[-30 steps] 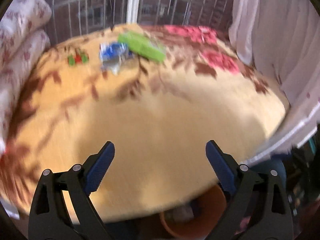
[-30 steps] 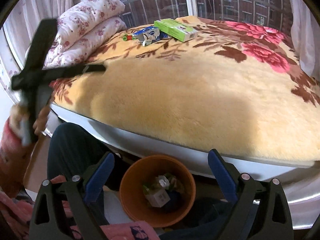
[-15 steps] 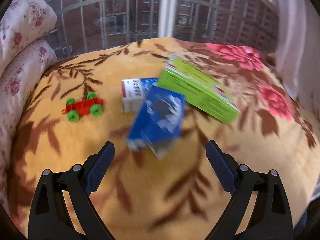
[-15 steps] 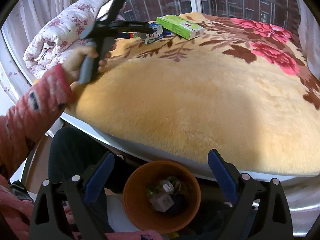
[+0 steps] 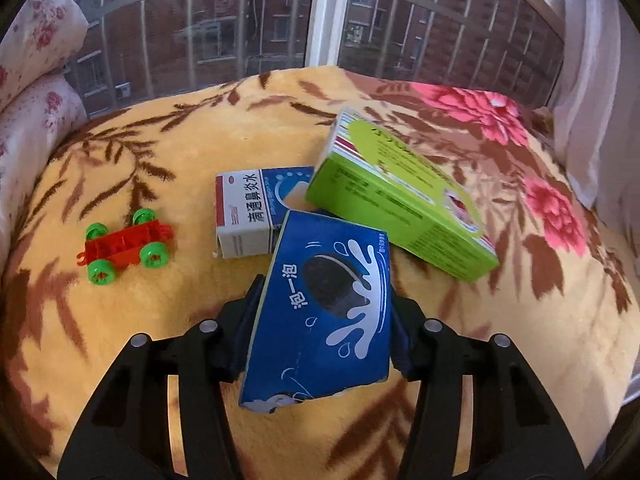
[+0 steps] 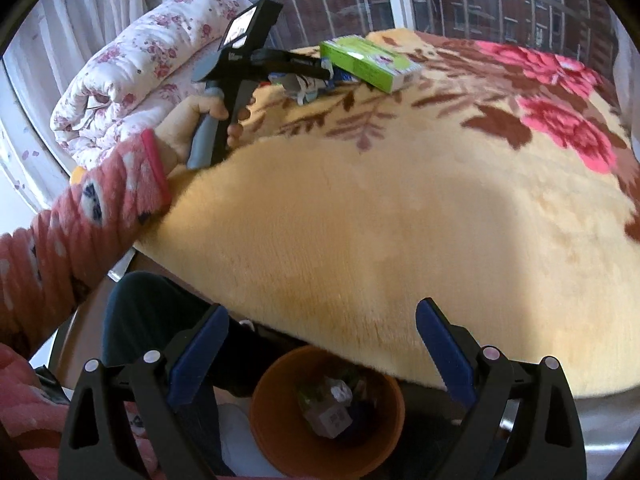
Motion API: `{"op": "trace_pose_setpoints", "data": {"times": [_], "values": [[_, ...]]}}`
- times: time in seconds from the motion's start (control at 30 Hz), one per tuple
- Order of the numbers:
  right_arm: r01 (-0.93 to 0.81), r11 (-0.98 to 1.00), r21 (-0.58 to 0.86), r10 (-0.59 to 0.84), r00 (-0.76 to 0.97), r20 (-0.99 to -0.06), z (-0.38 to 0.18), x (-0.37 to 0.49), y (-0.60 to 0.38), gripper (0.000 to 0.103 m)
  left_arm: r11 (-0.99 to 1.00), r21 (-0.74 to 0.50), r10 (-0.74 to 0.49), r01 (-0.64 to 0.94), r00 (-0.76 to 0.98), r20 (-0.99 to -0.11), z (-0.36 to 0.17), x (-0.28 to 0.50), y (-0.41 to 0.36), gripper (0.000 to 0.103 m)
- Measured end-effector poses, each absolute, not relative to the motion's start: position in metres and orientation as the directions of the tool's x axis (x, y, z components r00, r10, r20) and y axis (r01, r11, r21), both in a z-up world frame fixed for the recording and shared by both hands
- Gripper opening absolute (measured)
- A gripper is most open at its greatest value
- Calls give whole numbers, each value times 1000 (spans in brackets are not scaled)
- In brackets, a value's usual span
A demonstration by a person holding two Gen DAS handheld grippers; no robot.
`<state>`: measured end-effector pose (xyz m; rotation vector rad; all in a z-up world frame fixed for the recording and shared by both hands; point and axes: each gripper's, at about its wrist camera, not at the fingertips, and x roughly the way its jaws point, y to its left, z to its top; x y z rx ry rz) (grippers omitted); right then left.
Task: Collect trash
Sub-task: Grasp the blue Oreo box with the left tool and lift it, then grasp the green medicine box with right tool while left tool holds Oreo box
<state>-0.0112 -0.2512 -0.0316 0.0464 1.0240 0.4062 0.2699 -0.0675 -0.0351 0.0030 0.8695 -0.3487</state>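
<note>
The left gripper [image 5: 322,332] has just been closing, and its jaws now stand on either side of the blue cookie box [image 5: 324,308], the dark pads pressed against the two long flanks of the torn carton, so I judge it gripped though not yet lifted from the blanket [image 5: 192,160]. The box lies lengthwise between the fingers, its ragged open end toward the camera and its far end touching the white and blue medicine box [image 5: 256,216], which sits just behind it, toward the window edge of the bed. The green carton [image 5: 400,200] leans over the medicine box's right end, its far end pointing toward the bed's right edge. A red toy car with green wheels [image 5: 126,250] stands apart to the left, near the folded quilt [image 6: 132,76]; it is probably not trash. The right gripper [image 6: 322,352] hangs wide and empty over the near edge of the bed, directly above the orange bin [image 6: 328,420] on the floor, which already holds some crumpled packaging. So the job looks partly done: some rubbish is binned, one box is in the grip, and two cartons are left on the blanket near the window edge.
</note>
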Motion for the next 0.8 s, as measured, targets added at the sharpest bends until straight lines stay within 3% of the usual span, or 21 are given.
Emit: {"op": "trace_pose_setpoints", "data": {"times": [0.37, 0.8], "values": [[-357, 921, 155, 344, 558, -755, -3, 29, -238, 93, 945, -114, -289, 306, 618, -731, -12, 200, -41, 52], [-317, 940, -125, 159, 733, -662, -1, 177, -170, 93, 951, -179, -303, 252, 646, -701, 18, 130, 6, 52]]}}
